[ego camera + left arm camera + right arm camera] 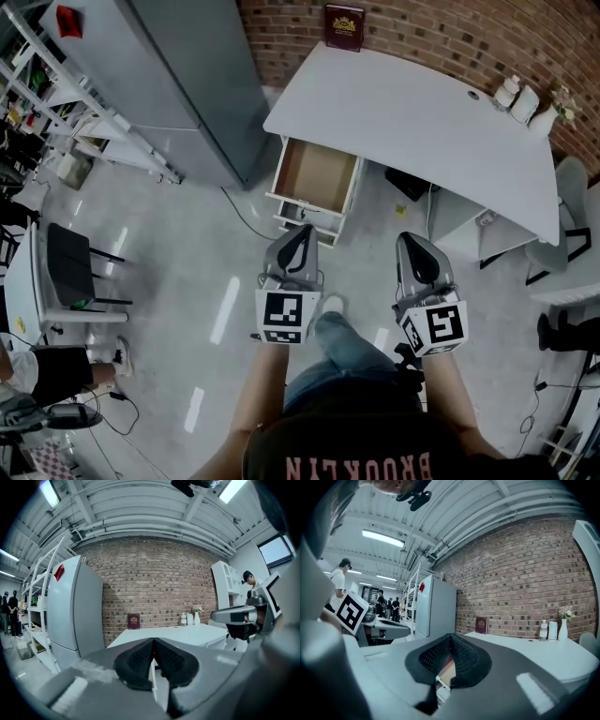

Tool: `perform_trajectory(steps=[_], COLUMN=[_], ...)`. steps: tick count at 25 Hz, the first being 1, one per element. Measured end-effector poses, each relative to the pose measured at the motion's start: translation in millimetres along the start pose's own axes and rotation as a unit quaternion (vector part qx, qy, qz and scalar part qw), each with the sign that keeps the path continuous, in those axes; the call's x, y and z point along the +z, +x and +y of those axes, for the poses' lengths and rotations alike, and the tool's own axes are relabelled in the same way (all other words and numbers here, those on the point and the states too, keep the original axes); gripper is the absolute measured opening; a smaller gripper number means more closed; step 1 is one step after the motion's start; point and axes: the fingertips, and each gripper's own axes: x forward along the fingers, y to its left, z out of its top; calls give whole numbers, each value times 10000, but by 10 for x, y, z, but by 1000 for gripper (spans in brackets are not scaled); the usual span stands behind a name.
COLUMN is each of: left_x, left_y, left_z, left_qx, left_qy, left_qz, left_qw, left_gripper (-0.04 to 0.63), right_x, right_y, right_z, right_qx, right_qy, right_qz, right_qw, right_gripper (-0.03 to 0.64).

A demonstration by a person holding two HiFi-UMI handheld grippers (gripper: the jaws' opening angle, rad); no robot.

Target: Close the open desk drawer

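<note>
Overhead, we look down on a white desk set against a red brick wall, on a glossy pale grey floor that mirrors the strip lights of a ribbed white ceiling. At the desk's back edge a maroon book stands against the bricks; at its far right corner sit two white bottles and a small vase of flowers.

The desk drawer hangs open under the desk's left end, pulled out toward us, its brown bottom showing. Just left of the desk rises a tall grey cabinet, with white shelving beyond it. A dark cable trails over the floor from the desk's left side. Well out from the desk to the left stands a black chair; a grey chair is at the desk's right end.

We hold both grippers out in front of the desk, apart from it. The left gripper points at the drawer's front, with a strip of floor between them. The right gripper is beside it, facing the desk's open knee space. Each has its jaws pressed together and carries nothing.

Below them a leg in jeans steps toward the desk. Onlookers stand among the shelves far to the desk's left, and another person is off to its right.
</note>
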Motion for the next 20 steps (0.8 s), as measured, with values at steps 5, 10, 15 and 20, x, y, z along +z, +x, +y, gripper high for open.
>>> perform_trajectory(steps=[5,10,15,20], left_x=[17,-18,-45,-119], left_y=[271,544,677,750], left_z=[285,530,727,978], left_qx=[-121,-214,-253,-133], left_qy=[84,93,112,4], left_qz=[111,217,402,532], left_qw=[9998,9995,9988,9985], left_gripper=[-5,-5,-4,-3], right_x=[-6,-70,-86,-44], right_y=[390,731,1007,1236], right_z=[-10,-106,-166,-142], right_qx=[-54,-149,-92,-84], right_qy=[68,156,403,551], right_qz=[-7,47,94,39], right_qw=[10000,9998,9991,9984], right_gripper=[-3,-2,-2,-2])
